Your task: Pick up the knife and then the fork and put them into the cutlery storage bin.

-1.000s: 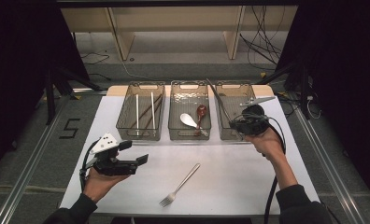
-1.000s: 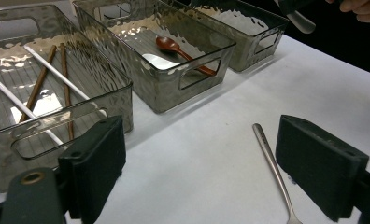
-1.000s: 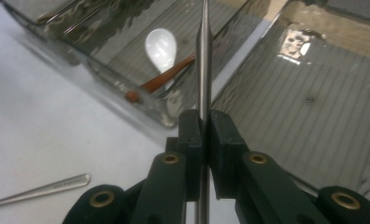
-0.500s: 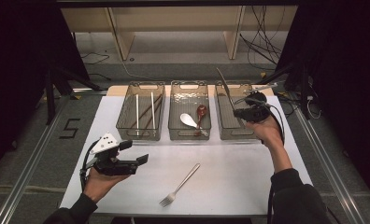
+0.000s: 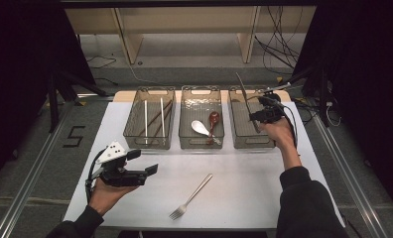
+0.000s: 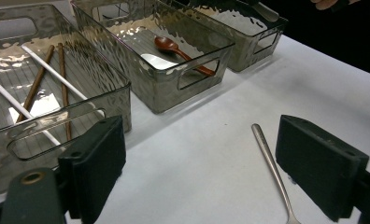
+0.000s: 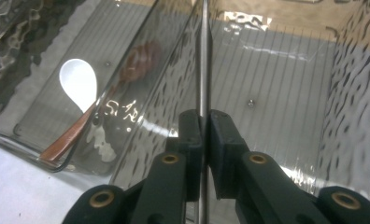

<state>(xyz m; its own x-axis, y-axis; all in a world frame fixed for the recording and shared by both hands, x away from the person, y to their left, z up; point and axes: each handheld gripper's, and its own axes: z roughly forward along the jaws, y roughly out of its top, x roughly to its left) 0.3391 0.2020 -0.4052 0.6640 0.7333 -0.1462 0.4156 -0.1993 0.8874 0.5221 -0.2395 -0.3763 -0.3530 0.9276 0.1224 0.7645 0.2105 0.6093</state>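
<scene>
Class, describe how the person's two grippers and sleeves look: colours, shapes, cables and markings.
Both grippers are black. The left gripper carries a light grey three-cornered plate with dark dots and has blocky rectangular fingers. The right gripper trails a black cable; brass-coloured rivets show at its finger joints in its own view. Both sleeves are dark.

White table (image 5: pixel 264 198), fork (image 5: pixel 190 197) near its front edge, three clear bins along the back edge, chopsticks (image 5: pixel 154 118) in the left bin (image 5: pixel 150 142), white spoon (image 5: pixel 200 128) and brown spoon (image 5: pixel 213 119) in the middle bin (image 5: pixel 201 143)
</scene>
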